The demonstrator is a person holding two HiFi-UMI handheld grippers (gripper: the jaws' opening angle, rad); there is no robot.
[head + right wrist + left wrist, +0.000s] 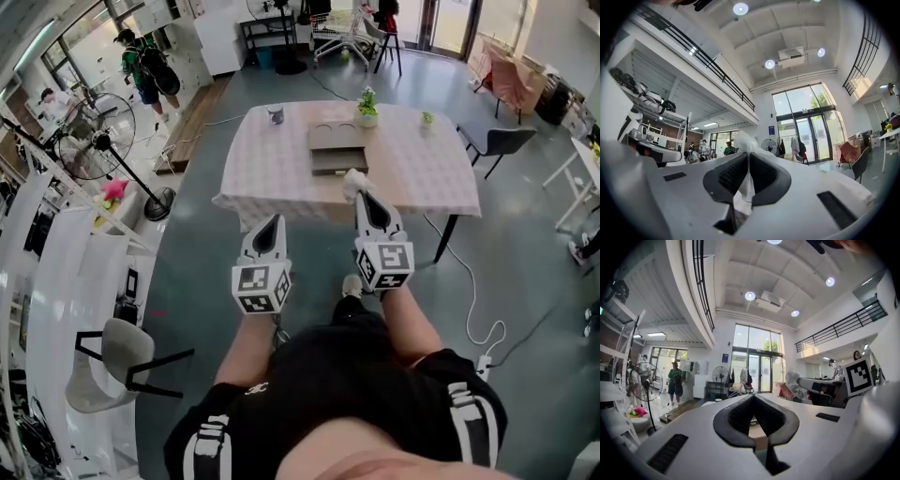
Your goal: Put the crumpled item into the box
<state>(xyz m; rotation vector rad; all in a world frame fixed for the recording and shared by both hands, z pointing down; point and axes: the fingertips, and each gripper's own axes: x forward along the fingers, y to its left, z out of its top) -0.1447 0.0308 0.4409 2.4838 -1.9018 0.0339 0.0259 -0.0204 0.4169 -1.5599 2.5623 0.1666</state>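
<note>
Between the jaws of the right hand-held gripper [747,157] sits the crumpled item [742,141], a white, papery wad. The jaws are pressed nearly together on it, and its top sticks out past their tips. From the head view the crumpled item [353,180] is held up in the air and shows against the near part of the surface [272,183], just short of the box [337,148]. The brown box lies at the middle of the checked cloth with its flaps open. The left hand-held gripper [272,223] hangs beside the right one, nearer the person, its jaw tips closed together on nothing. A small potted plant [367,106] stands behind the box, and a cup [275,115] sits at the far left corner.
</note>
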